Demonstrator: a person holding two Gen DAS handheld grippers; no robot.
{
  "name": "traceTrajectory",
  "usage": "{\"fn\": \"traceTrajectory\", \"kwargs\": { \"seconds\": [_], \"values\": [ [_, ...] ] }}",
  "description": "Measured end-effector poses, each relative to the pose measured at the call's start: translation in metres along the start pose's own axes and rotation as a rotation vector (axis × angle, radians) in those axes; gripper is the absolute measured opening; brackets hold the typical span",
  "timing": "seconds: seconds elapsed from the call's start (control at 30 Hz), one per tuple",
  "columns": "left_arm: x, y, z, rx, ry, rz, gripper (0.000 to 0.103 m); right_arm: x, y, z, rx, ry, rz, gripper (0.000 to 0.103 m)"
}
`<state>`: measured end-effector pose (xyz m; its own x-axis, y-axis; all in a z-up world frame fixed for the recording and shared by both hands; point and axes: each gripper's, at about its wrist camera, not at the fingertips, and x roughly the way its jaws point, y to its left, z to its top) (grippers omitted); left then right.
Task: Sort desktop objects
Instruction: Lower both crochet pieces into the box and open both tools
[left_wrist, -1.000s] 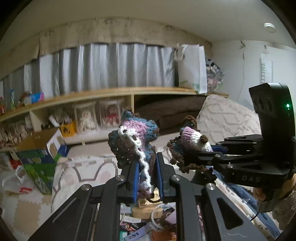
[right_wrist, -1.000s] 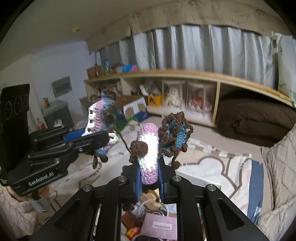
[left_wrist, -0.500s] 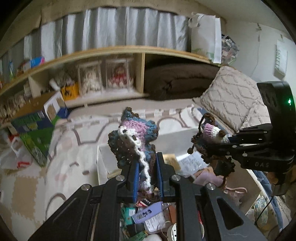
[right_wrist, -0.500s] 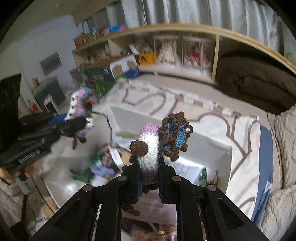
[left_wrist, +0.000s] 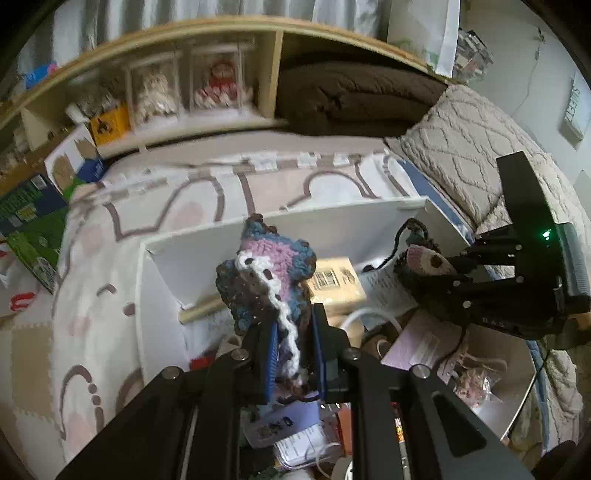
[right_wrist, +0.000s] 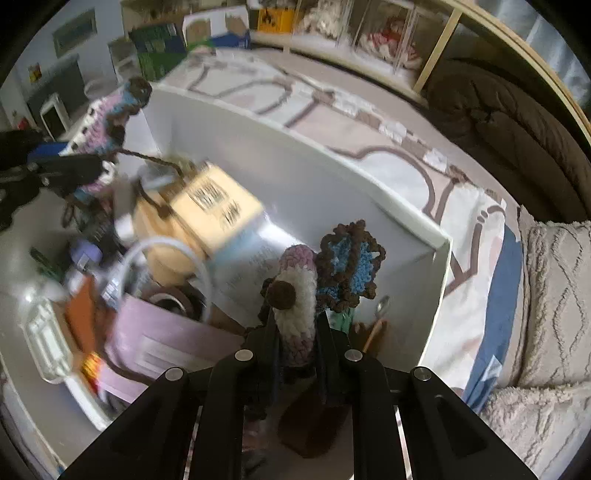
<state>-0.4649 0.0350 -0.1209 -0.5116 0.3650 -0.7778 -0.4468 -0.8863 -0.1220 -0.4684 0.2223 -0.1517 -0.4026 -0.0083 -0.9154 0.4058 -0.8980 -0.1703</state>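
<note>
Both tools are clenched on crochet pieces: left tool (left_wrist: 293, 354) grips one crochet piece (left_wrist: 266, 280), right tool (right_wrist: 295, 347) another (right_wrist: 299, 295), mid-frame over the white bin (right_wrist: 295, 170); next, probably release inside

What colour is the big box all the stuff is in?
White box; the right wrist view shows it best.

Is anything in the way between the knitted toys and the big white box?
Nothing visible blocks them. Each tool, left and right, grips a crochet piece right above the open white box. The box has no lid, but its floor is crowded with a tan carton and papers.
</note>
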Motion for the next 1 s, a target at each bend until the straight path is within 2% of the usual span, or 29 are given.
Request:
{"fn": "traceTrajectory", "kwargs": {
  "seconds": [0.27, 0.47, 0.53, 0.57, 0.63, 0.7, 0.87, 0.93, 1.0],
  "values": [
    [0.017, 0.008, -0.002, -0.042, 0.110, 0.012, 0.017, 0.008, 0.008, -0.005, -0.033, 0.046, -0.047, 0.016],
    [0.023, 0.010, -0.008, -0.046, 0.150, 0.044, 0.018, 0.008, 0.011, -0.004, -0.050, 0.074, -0.060, 0.016],
    [0.020, 0.012, -0.009, -0.060, 0.155, 0.039, 0.035, 0.001, 0.011, -0.005, -0.048, 0.062, -0.058, 0.016],
    [0.017, 0.012, -0.010, -0.064, 0.150, 0.027, 0.037, -0.002, 0.011, -0.005, -0.052, 0.049, -0.059, 0.016],
    [0.011, 0.009, -0.010, -0.063, 0.139, 0.015, 0.053, -0.010, 0.012, -0.007, -0.069, 0.027, -0.069, 0.019],
    [0.005, 0.005, -0.010, -0.049, 0.128, 0.041, 0.065, -0.015, 0.013, -0.010, -0.070, 0.019, -0.057, 0.023],
    [-0.008, 0.001, -0.009, -0.060, 0.112, 0.039, 0.065, -0.031, 0.011, -0.015, -0.046, -0.008, -0.027, 0.023],
    [-0.014, -0.002, -0.010, -0.055, 0.105, 0.040, 0.065, -0.036, 0.008, -0.015, -0.026, -0.020, -0.026, 0.030],
    [-0.018, -0.004, -0.011, -0.051, 0.099, 0.039, 0.065, -0.041, 0.002, -0.013, 0.001, -0.048, -0.029, 0.058]
  ]
}}
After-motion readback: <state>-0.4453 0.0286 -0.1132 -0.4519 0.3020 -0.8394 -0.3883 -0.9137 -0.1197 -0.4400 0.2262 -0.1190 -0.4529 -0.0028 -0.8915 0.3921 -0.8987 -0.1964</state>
